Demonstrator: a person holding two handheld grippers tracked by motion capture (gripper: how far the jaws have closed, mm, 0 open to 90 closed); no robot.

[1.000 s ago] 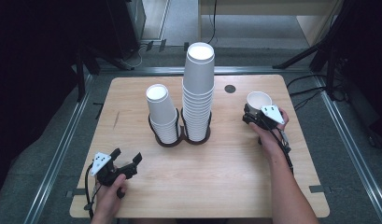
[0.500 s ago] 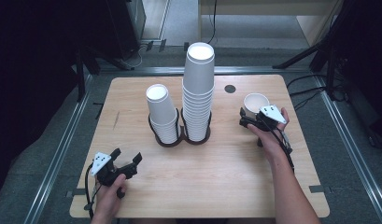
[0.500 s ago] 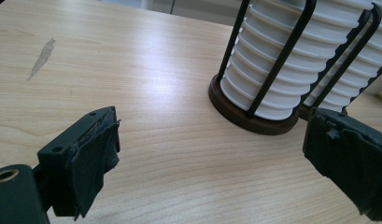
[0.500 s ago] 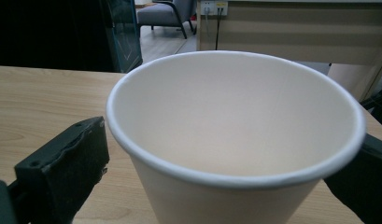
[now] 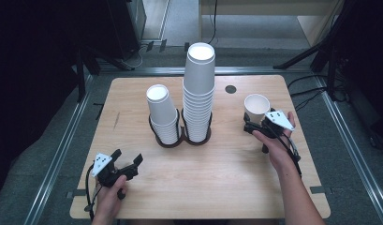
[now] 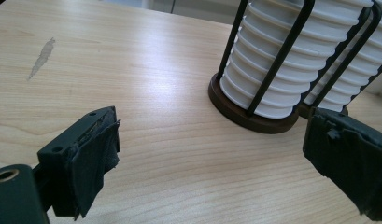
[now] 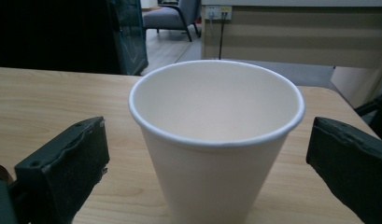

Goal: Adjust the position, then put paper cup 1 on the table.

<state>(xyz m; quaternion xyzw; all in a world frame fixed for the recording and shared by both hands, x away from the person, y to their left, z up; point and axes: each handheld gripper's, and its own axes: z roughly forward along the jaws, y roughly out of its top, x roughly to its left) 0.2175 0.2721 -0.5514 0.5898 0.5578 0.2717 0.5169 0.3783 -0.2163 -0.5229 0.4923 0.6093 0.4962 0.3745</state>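
Single paper cup (image 5: 256, 108) stands upright near the surface's right edge, mouth up, axis vertical. It sits between the right gripper (image 5: 253, 127)'s fingers (image 7: 62, 163), which have just been opening and now stand apart, clear of its wall. Left gripper (image 5: 128, 164), fingers apart and empty, rests by the front-left corner, well apart from the cup.

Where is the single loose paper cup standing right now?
In the high view the paper cup stands upright on the table's right side, right of the taller cup stack, just ahead of the open right gripper.

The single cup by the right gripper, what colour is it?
The cup is white outside and creamy white inside. The right gripper view shows it best.
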